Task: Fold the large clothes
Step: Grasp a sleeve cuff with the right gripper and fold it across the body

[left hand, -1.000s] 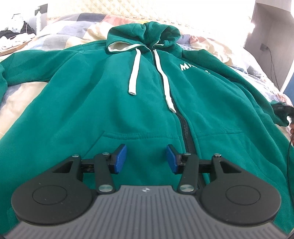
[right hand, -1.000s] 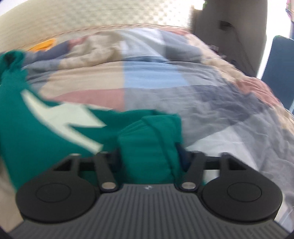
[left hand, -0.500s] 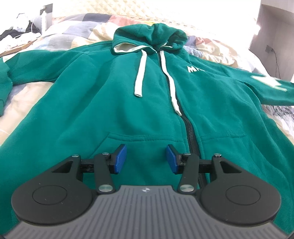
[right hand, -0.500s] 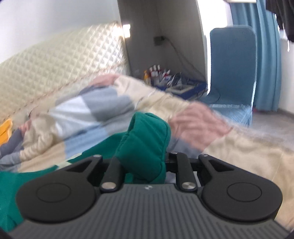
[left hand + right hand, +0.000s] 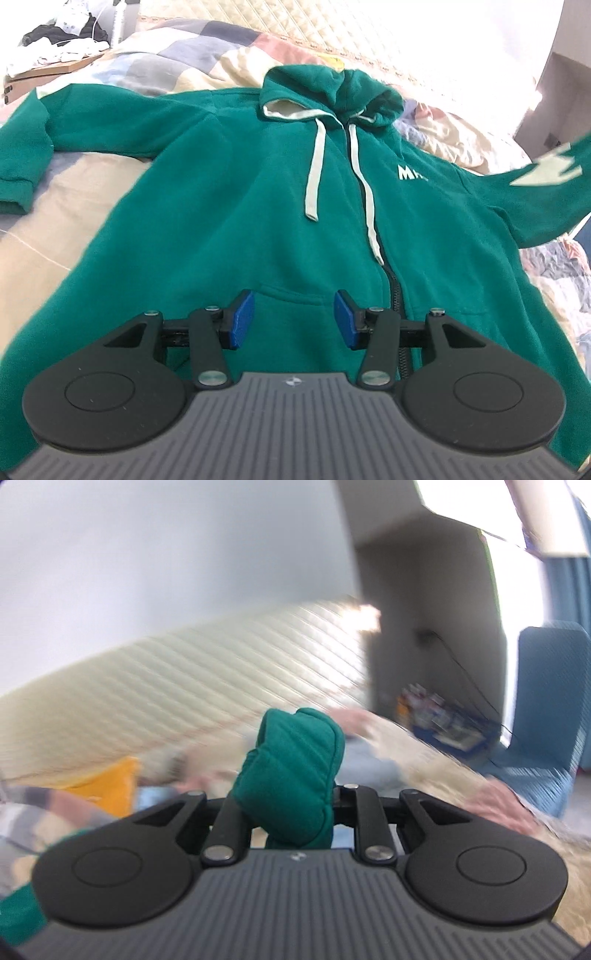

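Note:
A green zip hoodie [image 5: 236,206] with white drawstrings lies front-up on the bed, hood toward the headboard. Its left sleeve [image 5: 33,122] is bent back on the quilt. Its right sleeve [image 5: 535,184], with a white mark, is lifted off the bed at the right edge. My left gripper [image 5: 293,319] hovers open over the pocket near the hem, blue pads apart with nothing between them. In the right wrist view my right gripper [image 5: 291,805] is shut on the green sleeve cuff [image 5: 295,771] and held high; its pads are hidden by the cloth.
A patchwork quilt [image 5: 207,48] covers the bed, with a quilted cream headboard [image 5: 207,679] behind. Clothes are piled on a box [image 5: 62,40] at the far left. A blue chair [image 5: 546,716] and a cluttered low stand [image 5: 439,723] sit beyond the bed's right side.
My right gripper closed tighter on the cuff and rose sharply, lifting the right sleeve off the bed. My left gripper drifted slightly, still open, so the hoodie sits further right in its view.

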`<state>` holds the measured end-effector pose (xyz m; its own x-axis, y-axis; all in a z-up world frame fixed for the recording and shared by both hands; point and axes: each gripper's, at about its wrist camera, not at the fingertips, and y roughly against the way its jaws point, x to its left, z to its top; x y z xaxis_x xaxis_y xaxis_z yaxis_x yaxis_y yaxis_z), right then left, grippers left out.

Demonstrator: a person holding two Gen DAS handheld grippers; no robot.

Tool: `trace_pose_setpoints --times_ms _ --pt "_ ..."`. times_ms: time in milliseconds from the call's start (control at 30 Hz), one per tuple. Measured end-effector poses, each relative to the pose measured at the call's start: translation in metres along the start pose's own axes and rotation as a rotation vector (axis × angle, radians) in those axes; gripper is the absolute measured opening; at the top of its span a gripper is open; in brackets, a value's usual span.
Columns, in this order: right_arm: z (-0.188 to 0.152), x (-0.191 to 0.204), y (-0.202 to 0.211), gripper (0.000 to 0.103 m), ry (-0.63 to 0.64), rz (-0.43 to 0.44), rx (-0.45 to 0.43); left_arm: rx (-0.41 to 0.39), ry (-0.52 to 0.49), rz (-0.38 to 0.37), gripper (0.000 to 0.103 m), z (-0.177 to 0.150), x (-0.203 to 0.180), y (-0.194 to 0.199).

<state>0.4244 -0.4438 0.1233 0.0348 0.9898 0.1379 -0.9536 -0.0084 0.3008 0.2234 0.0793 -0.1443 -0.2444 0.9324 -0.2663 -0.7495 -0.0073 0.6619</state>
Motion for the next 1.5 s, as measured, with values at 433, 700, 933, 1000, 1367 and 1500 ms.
trace_pose_setpoints --times_ms 433,700,933,1000,1367,1500 --pt "-0.080 0.252 0.131 0.023 0.293 0.412 0.008 -0.066 0.171 -0.120 0.054 0.027 0.063 0.063" --pt "-0.235 0.336 0.146 0.028 0.337 0.553 0.190 -0.130 0.276 -0.115 0.054 0.038 0.102 0.079" --pt "-0.335 0.370 0.143 0.048 0.353 0.599 0.413 -0.155 0.240 -0.074 0.054 0.038 0.122 0.085" --pt "-0.341 0.374 0.148 0.054 0.362 0.601 0.438 -0.166 0.238 -0.083 0.054 0.038 0.125 0.086" --pt "-0.310 0.345 0.189 0.068 0.389 0.671 0.558 -0.153 0.214 -0.148 0.054 0.037 0.112 0.090" --pt "-0.302 0.323 0.207 0.069 0.385 0.691 0.515 -0.115 0.157 -0.161 0.054 0.028 0.092 0.090"
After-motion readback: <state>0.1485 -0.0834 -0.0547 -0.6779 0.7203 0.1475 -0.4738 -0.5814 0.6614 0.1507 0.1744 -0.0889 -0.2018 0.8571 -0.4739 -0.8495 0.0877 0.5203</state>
